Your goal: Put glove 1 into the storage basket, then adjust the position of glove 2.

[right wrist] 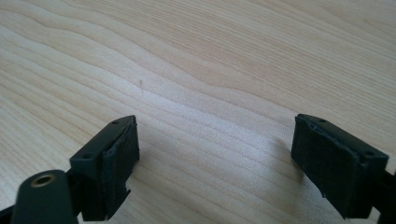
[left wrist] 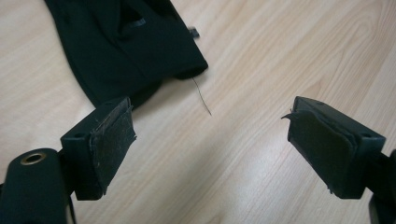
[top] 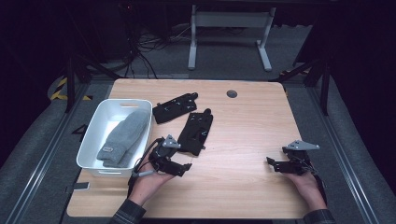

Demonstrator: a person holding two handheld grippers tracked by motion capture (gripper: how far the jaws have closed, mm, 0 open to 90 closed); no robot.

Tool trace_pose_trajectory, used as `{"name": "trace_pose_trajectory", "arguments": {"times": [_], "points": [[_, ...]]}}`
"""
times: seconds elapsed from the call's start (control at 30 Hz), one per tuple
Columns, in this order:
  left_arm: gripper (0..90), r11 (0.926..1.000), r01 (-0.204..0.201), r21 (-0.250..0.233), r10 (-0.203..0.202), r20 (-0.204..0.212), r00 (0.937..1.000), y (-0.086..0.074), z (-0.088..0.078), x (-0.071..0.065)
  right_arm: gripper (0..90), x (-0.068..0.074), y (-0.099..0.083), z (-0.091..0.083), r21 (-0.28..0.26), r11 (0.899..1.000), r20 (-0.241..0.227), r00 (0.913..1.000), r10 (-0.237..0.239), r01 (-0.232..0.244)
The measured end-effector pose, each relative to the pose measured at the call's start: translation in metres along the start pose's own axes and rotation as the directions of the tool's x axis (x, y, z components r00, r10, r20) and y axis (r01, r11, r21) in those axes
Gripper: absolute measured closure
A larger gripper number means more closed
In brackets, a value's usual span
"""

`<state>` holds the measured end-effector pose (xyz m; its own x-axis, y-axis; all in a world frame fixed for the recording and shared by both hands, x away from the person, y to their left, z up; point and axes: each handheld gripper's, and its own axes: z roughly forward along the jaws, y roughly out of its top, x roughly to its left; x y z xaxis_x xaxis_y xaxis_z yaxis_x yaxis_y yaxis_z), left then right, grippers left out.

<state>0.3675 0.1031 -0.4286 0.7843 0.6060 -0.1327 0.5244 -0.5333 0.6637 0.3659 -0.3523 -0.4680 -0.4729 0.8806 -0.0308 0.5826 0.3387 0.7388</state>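
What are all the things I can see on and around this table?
Table: one, light wood, middle of the high view.
Grommet: one, dark, round, far edge of the tabletop.
Bin: one, white, on the table's left side.
Grey gloves: seemingly a pair, lying inside the bin.
Black gloves: two, on the tabletop right of the bin, one farther, one nearer.
Desk frame: one, white, on the floor beyond the table.
Left gripper: one, black, open, near the nearer black glove.
Right gripper: one, black, open, over bare wood at the right.
Hands: two, left, right, each holding a gripper.
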Motion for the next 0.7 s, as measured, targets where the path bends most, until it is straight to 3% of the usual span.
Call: {"name": "trace_pose_trajectory", "arguments": {"times": [0.1,0.3,0.37,0.43,0.53,0.6,0.63,0.7], "points": [[14.6,0.9991,-0.037,0.02,0.038,-0.021,0.9991,-0.01,0.01,-0.002,15.9,0.0,0.0,0.0,0.0,1.0,0.003,1.0,-0.001,0.001],[12.5,0.9954,-0.049,0.082,0.054,-0.055,0.997,-0.023,0.026,-0.001,27.1,0.004,0.004,-0.004,-0.004,1.0,-0.015,0.9996,-0.024,0.023],[9.6,0.9955,-0.047,0.082,0.052,-0.059,0.9969,-0.026,0.027,0.001,35.4,0.007,0.009,-0.006,-0.023,0.999,-0.029,0.9991,-0.03,0.029],[8.6,0.9934,-0.082,0.08,0.089,-0.076,0.9932,-0.028,0.029,0.0,41.5,0.011,0.012,-0.007,-0.04,0.999,-0.051,0.9981,-0.036,0.034],[1.2,0.9942,-0.099,0.042,0.101,-0.064,0.9928,-0.032,0.032,0.002,57.0,0.018,0.019,-0.008,-0.055,0.998,-0.092,0.9948,-0.043,0.038],[0.0,0.9942,-0.106,0.018,0.107,-0.05,0.993,-0.034,0.033,0.003,71.2,0.026,0.026,-0.008,-0.062,0.997,-0.13,0.9898,-0.059,0.051],[0.0,0.9938,-0.111,-0.007,0.11,-0.049,0.9927,-0.037,0.033,0.004,74.8,0.029,0.029,-0.007,-0.069,0.996,-0.146,0.9872,-0.063,0.053],[0.4,0.9939,-0.109,-0.015,0.108,-0.053,0.9927,-0.038,0.033,0.004,84.3,0.036,0.038,-0.005,-0.078,0.995,-0.18,0.9806,-0.078,0.064]]}}
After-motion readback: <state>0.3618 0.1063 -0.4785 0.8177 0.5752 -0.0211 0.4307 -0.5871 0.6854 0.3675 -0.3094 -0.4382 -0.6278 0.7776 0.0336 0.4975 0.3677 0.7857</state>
